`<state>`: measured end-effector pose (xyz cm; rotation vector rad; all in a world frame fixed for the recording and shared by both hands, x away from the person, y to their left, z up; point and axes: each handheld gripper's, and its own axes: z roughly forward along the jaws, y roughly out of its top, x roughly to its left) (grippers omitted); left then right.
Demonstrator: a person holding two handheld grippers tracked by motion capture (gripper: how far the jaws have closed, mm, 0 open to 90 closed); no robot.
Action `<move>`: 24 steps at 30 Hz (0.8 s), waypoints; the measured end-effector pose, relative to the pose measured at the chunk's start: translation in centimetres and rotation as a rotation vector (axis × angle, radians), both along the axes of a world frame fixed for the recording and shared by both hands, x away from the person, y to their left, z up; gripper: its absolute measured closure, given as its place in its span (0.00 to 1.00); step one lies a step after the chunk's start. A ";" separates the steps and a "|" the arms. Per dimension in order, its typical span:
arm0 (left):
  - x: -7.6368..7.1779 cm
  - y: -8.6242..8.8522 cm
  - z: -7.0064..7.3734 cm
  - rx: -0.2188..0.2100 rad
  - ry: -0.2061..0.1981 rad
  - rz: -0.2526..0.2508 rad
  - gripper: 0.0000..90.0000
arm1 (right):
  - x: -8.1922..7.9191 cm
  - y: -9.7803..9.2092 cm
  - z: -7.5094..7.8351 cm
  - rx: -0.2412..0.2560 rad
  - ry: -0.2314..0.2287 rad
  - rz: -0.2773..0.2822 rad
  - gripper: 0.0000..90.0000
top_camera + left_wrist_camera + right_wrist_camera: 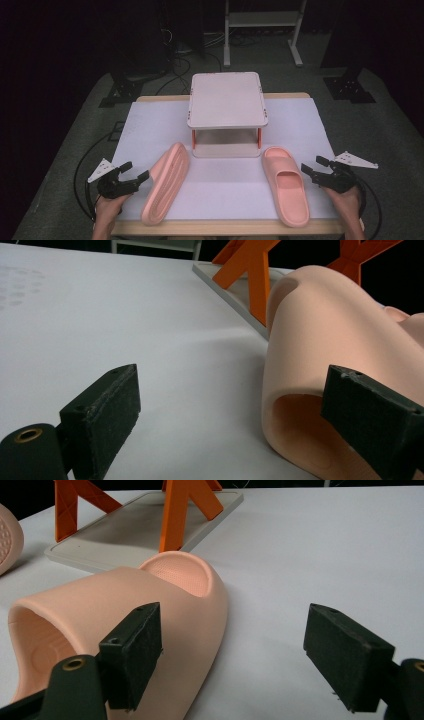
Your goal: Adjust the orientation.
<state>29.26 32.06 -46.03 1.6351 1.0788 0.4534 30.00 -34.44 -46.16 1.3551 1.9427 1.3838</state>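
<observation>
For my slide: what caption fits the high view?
Two open grippers flank two pink slippers before a small shelf.

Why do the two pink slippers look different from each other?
The left slipper is tipped on its side, so its bumpy sole shows; the right slipper sits flat, strap up. The left one's far end leans toward the little shelf; the right one points almost straight. Both are the same pink, each beside an open claw.
</observation>
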 end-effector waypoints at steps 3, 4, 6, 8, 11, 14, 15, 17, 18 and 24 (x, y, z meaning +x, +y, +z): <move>0.0 0.0 -0.1 0.005 0.000 -0.005 0.10 | 0.1 -0.1 -0.1 0.001 0.005 -0.002 0.25; 0.0 0.0 -0.1 0.001 0.005 -0.005 0.10 | 0.1 -0.1 -0.1 -0.002 0.005 -0.004 0.25; 0.0 0.0 -0.1 -0.002 0.004 -0.004 0.10 | 0.1 -0.1 -0.1 -0.004 0.006 -0.003 0.25; 0.1 0.0 -0.2 -0.003 0.005 -0.005 0.10 | 0.1 -0.1 -0.1 -0.007 0.008 0.000 0.25; 0.1 0.1 -0.3 -0.005 0.008 -0.005 0.10 | 0.0 0.1 -0.1 -0.016 0.006 0.002 0.25; 0.1 0.1 -0.3 -0.006 0.010 -0.009 0.10 | -0.1 0.2 0.0 -0.020 0.000 -0.001 0.25; 0.0 0.1 -0.3 -0.007 0.010 -0.008 0.10 | -0.1 0.1 0.1 -0.014 0.000 -0.003 0.25; 0.0 0.1 -0.3 -0.005 0.011 -0.006 0.10 | -0.2 0.1 0.1 -0.014 -0.003 -0.005 0.25; 0.0 0.1 -0.3 -0.002 0.010 -0.006 0.10 | -0.2 0.1 0.1 -0.010 -0.004 -0.007 0.25; 0.0 0.1 -0.3 0.012 0.012 -0.016 0.10 | -0.1 -0.1 -0.1 -0.011 -0.005 -0.005 0.25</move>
